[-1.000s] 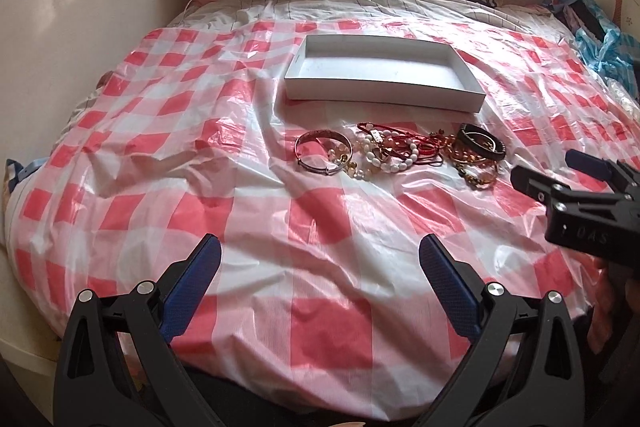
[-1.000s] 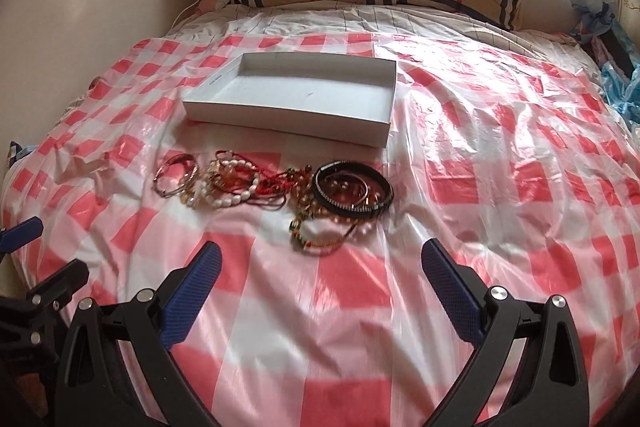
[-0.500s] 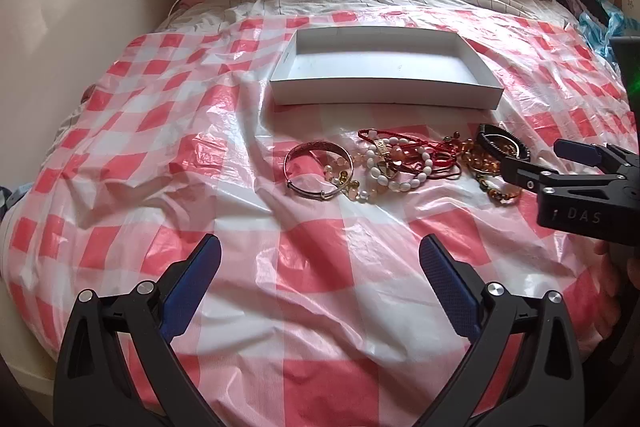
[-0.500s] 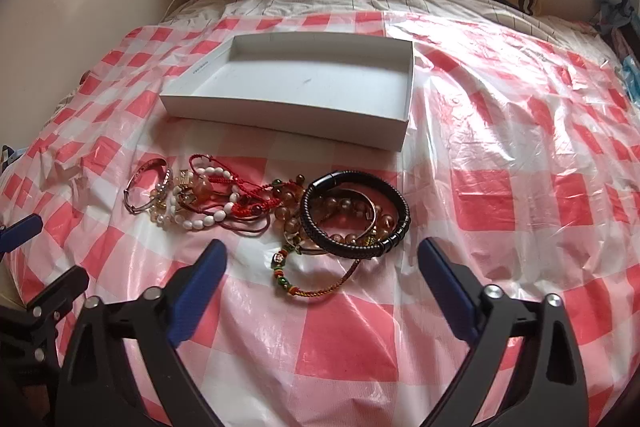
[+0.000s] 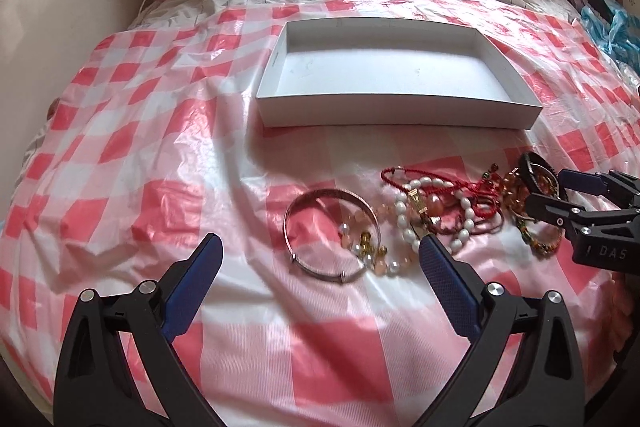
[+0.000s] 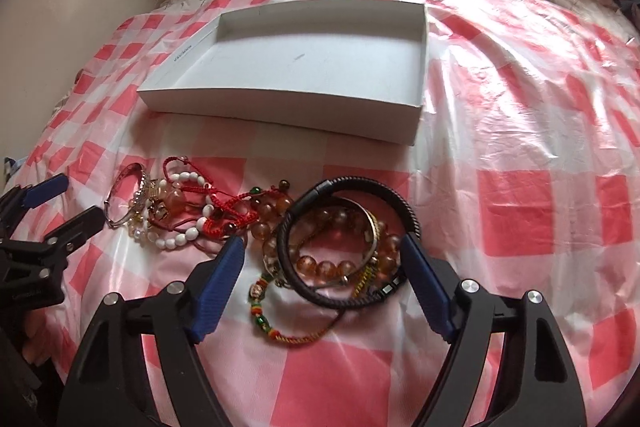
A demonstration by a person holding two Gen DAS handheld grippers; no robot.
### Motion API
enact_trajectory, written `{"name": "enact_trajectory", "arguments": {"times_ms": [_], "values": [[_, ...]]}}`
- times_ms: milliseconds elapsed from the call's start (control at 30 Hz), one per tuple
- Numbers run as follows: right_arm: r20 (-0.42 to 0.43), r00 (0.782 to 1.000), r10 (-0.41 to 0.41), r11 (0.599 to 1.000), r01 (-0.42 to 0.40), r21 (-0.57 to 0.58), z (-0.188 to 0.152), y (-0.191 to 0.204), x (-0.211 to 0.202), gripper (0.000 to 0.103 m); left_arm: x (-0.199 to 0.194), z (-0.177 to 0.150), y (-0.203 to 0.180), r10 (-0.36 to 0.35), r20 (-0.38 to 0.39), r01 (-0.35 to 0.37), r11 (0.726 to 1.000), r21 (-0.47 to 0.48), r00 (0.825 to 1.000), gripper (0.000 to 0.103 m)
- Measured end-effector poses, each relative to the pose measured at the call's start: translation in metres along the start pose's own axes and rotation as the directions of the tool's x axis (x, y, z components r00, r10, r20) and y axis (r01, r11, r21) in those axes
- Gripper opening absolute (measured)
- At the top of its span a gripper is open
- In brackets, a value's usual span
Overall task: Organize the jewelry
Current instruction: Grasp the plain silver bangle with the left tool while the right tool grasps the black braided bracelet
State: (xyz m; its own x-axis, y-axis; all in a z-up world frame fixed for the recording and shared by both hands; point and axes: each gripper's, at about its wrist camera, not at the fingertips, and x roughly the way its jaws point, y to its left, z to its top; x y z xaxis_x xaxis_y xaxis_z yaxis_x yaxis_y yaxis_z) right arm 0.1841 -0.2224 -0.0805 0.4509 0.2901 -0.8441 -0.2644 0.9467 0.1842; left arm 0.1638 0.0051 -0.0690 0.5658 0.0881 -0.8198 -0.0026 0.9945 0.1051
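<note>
on the bed (image 6: 520,131), the black bracelet (image 6: 348,243) lies in a tangled pile before the empty white box (image 6: 280,95). right gripper (image 6: 322,279) fingers, spread, have been closing around it; neighbours might snag. left gripper (image 5: 316,267) fingers spread.

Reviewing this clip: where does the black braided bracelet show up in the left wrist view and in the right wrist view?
Left wrist view: black braided bracelet at the far right edge, partly hidden behind the right gripper.
Right wrist view: the bracelet lies low in the centre, between the open fingers, ringing amber beads.
Shared landmark: the white box, just beyond the jewelry pile in both.
</note>
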Motion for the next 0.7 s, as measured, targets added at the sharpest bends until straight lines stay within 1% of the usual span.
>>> {"name": "enact_trajectory", "arguments": {"times_ms": [67,100,133,167,200,233,300,400,433,533,567,600,633,667,700], "values": [[-0.005,1.0,-0.009,1.0,0.009,-0.014,0.002,0.0,0.004,0.078,0.013,0.007,-0.004,0.019,-0.011,-0.019,1.0,0.019,1.0,0.095],[-0.002,1.0,-0.014,1.0,0.014,-0.025,0.002,0.001,0.005,0.074,0.018,0.008,-0.004,0.02,-0.02,-0.019,0.999,0.027,1.0,0.094],[0.002,1.0,-0.012,0.999,0.012,-0.029,0.001,0.001,0.003,0.058,0.024,0.008,-0.004,0.006,-0.035,-0.005,0.999,0.032,0.999,0.088],[0.003,1.0,-0.007,0.999,0.007,-0.032,0.0,0.0,0.003,0.049,0.033,0.006,-0.004,-0.011,-0.069,0.013,1.0,0.027,0.998,0.081],[-0.002,1.0,0.007,1.0,-0.007,-0.02,0.0,-0.003,0.002,0.04,0.038,0.003,-0.004,-0.02,-0.087,0.022,1.0,0.022,0.996,0.064],[-0.003,1.0,0.021,1.0,-0.021,-0.006,-0.001,-0.007,0.002,0.034,0.043,-0.001,-0.003,-0.05,-0.11,0.052,0.999,0.015,0.993,0.06],[-0.001,0.999,0.036,0.999,-0.036,0.008,-0.003,-0.011,-0.001,0.031,0.041,-0.003,-0.001,-0.072,-0.103,0.073,0.997,0.007,0.992,0.06],[0.026,0.999,0.047,0.999,-0.047,0.01,-0.005,-0.012,-0.01,0.021,0.033,-0.003,0.005,-0.099,-0.074,0.099,0.995,-0.01,0.992,0.06],[0.034,0.998,0.048,0.999,-0.048,0.009,-0.006,-0.012,-0.013,0.019,0.03,-0.004,0.006,-0.114,-0.065,0.113,0.993,-0.018,0.991,0.06],[0.037,0.998,0.057,0.998,-0.058,0.01,-0.007,-0.012,-0.016,0.019,0.023,-0.006,0.012,-0.129,-0.055,0.127,0.991,-0.034,0.99,0.06],[0.036,0.998,0.057,0.998,-0.057,0.005,-0.007,-0.012,-0.017,0.021,0.021,-0.007,0.016,-0.136,-0.05,0.133,0.99,-0.047,0.989,0.06],[0.037,0.998,0.058,0.998,-0.058,0.004,-0.007,-0.012,-0.018,0.04,0.021,-0.007,0.018,-0.137,-0.049,0.134,0.989,-0.057,0.989,0.06],[0.048,0.998,0.051,0.999,-0.051,0.007,-0.007,-0.013,-0.019,0.069,0.022,-0.006,0.021,-0.132,-0.049,0.129,0.99,-0.065,0.99,0.063],[0.082,0.996,0.033,0.999,-0.034,0.006,-0.007,-0.013,-0.025,0.073,0.02,-0.007,0.023,-0.128,-0.047,0.124,0.99,-0.07,0.991,0.065],[0.11,0.994,0.021,1.0,-0.021,0.0,-0.007,-0.013,-0.03,0.073,0.019,-0.007,0.025,-0.12,-0.041,0.117,0.99,-0.074,0.992,0.072]]}}
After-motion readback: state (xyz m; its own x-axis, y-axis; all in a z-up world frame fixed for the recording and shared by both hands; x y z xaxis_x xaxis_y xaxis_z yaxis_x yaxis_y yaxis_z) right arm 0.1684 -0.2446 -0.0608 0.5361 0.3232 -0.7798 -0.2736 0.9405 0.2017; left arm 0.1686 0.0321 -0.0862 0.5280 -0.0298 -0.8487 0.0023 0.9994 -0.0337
